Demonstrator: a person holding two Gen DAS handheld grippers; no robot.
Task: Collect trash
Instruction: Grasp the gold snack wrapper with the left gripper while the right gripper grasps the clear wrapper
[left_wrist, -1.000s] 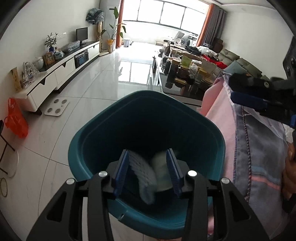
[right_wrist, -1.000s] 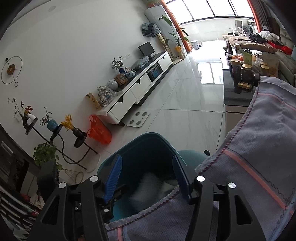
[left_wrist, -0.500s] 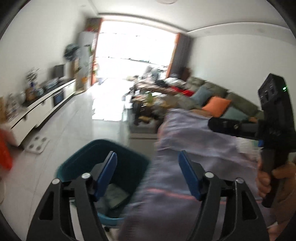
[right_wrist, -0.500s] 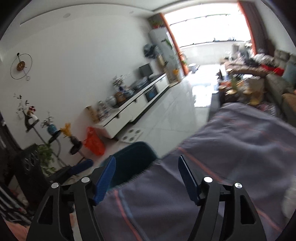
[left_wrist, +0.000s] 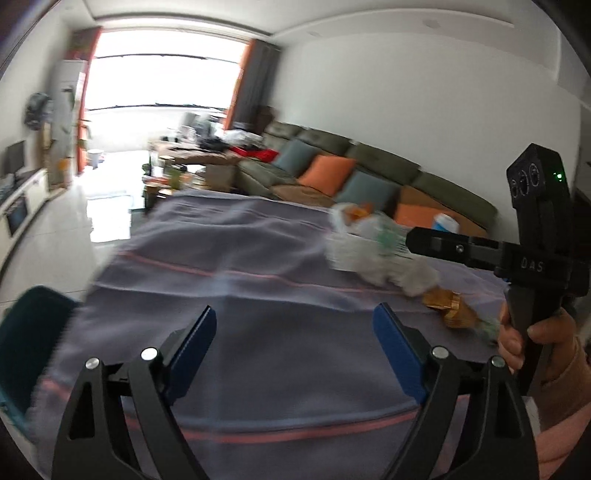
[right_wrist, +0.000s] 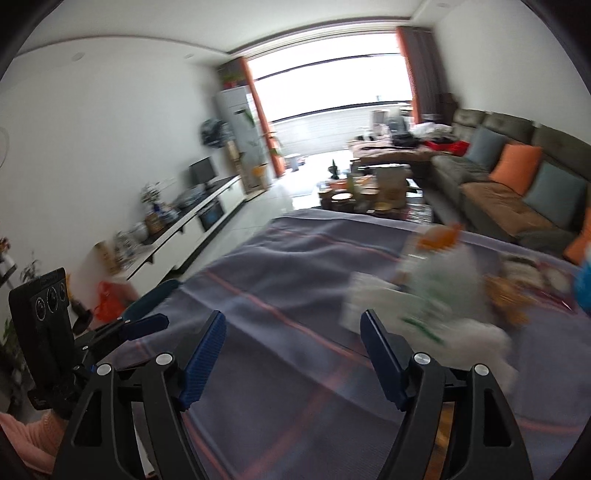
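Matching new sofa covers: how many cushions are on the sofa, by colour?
Orange cushions: 2
Blue-grey cushions: 2
Total: 4

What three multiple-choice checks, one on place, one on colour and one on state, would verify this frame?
1. Where is the trash pile?
A. on the striped cloth
B. in the bin
C. on the sofa

2. What colour is the bin?
A. red
B. teal
C. white

3. How is the left gripper?
A. shut on a wrapper
B. shut, empty
C. open, empty

Key: 1 A, the litter lies on the striped cloth; 2 B, a teal rim shows at the cloth's left edge; 3 C, the blue pads stand apart over bare cloth, the jaws having just been opening.
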